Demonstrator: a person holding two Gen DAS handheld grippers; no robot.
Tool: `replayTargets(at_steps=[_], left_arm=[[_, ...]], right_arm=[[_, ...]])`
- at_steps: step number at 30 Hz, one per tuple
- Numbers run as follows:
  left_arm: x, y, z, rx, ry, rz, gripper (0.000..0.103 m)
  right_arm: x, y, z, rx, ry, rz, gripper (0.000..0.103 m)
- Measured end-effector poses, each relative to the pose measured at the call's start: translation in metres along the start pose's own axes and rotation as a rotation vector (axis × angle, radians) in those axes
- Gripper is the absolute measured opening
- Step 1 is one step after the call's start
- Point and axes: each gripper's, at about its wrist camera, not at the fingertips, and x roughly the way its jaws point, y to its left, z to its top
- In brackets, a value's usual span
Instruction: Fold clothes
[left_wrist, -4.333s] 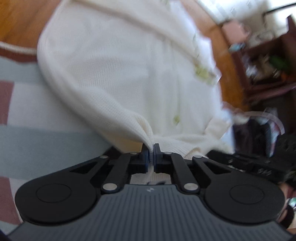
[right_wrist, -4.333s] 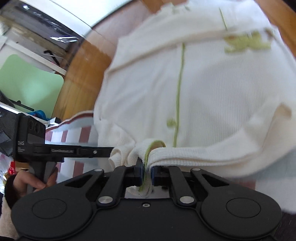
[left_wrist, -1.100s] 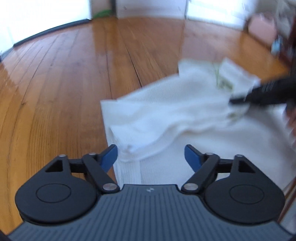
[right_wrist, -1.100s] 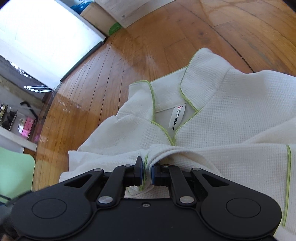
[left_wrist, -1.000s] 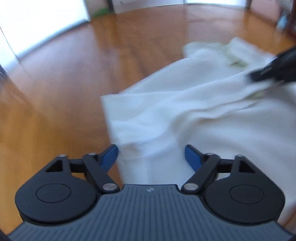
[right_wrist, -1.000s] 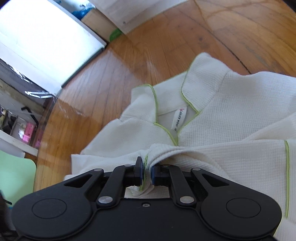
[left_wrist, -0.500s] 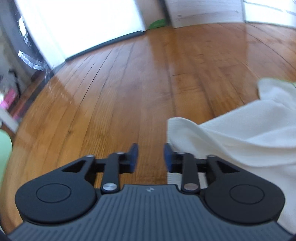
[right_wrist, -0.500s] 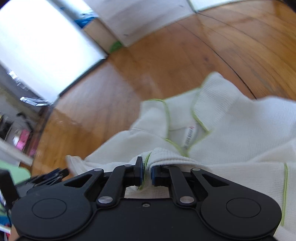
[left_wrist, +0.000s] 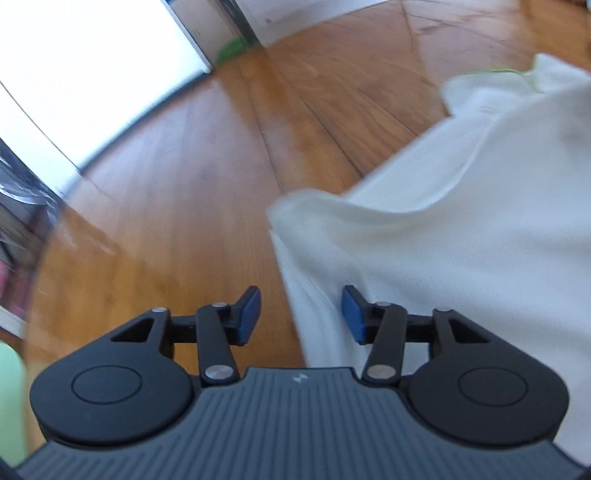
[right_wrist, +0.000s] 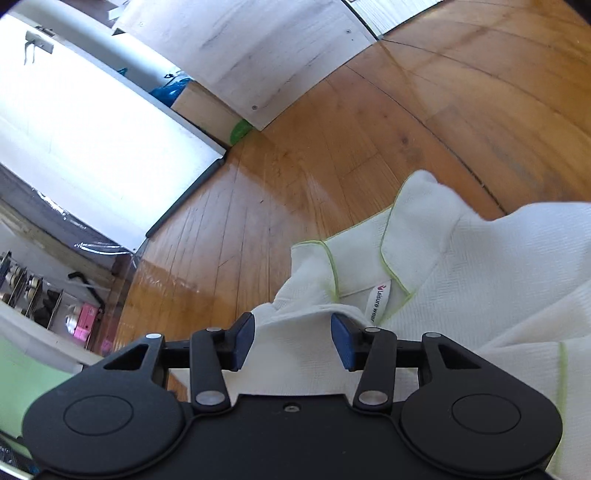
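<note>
Both tools (left (left_wrist: 301, 314), right (right_wrist: 291, 341)) gape empty over the shirt (right_wrist: 498, 280); only right shows its label (right_wrist: 377, 303).

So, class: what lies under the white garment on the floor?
Around the white garment, only the wooden floor shows, so it appears to lie straight on the boards. Whatever sits beneath its folded layers is covered.

The garment (right_wrist: 498, 280) is white waffle-weave with lime-green piping and a white neck label (right_wrist: 377, 303) printed in red. The floor (right_wrist: 369, 122) is glossy honey-brown wood planks. Both hand-held grippers are black with blue pads (left_wrist: 248, 310).
</note>
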Motion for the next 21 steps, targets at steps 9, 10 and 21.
replayTargets(at_steps=[9,10,21], left_arm=[[-0.017,0.004,0.025,-0.115,-0.002,0.076,0.066],[-0.031,0.001,0.023,-0.136,-0.011,0.013,0.067],[-0.149,-0.124,-0.018,-0.022,0.116,-0.484,0.068]], right_arm=[[-0.094,-0.038,-0.021,-0.189,0.06,-0.196,0.052],[-0.101,-0.045,-0.023,-0.212,0.077,-0.226,0.052],[-0.137,-0.104,-0.041,-0.174,0.207,-0.222,0.058]])
